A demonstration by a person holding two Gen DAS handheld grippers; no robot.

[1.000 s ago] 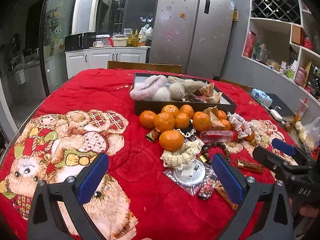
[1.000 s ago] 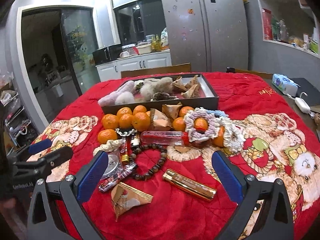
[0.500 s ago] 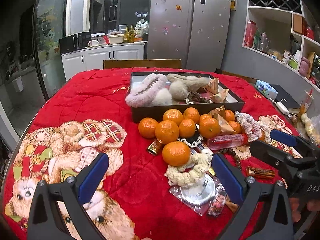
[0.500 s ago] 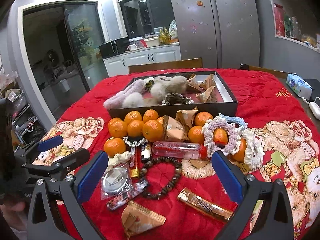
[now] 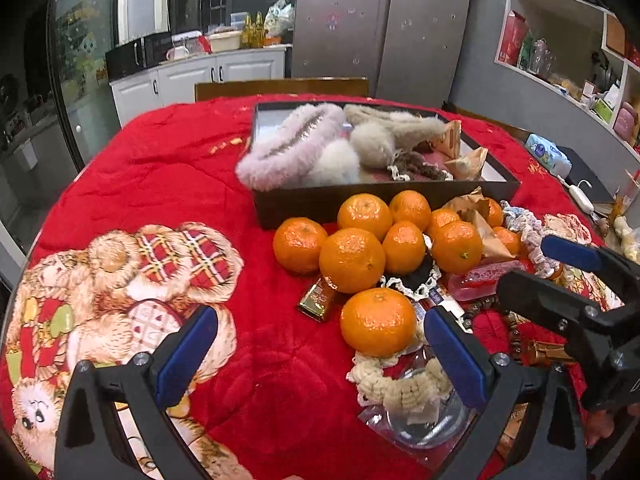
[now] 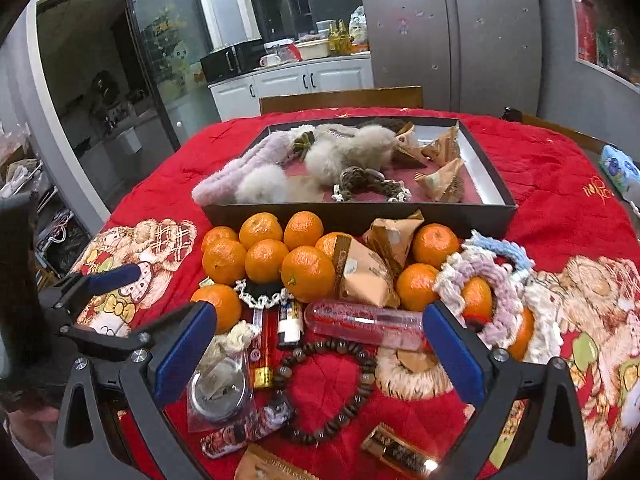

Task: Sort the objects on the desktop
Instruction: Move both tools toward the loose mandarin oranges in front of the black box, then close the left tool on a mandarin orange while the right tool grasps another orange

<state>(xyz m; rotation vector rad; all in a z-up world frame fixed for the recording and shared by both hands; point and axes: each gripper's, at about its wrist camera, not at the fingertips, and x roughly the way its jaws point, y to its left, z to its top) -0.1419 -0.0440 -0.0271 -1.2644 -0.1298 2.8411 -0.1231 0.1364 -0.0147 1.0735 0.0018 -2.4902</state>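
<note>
A pile of oranges lies on the red blanket in front of a black tray that holds fluffy hair bands and wrapped snack packets. My left gripper is open and empty, low over the blanket, with the nearest orange just inside its right finger. My right gripper is open and empty too, hovering over two lighters, a clear pink bottle and a wooden bead bracelet. Each gripper shows in the other's view: right gripper, left gripper.
Crochet scrunchies wrap some oranges at the right. Tan snack packets sit among the fruit. A round tin in a plastic bag and a gold bar lie near. A wooden chair back stands behind the table.
Both grippers have moved forward and lower toward the pile, so the oranges and small items look nearer. Both have stayed open. Nothing on the table has moved.
</note>
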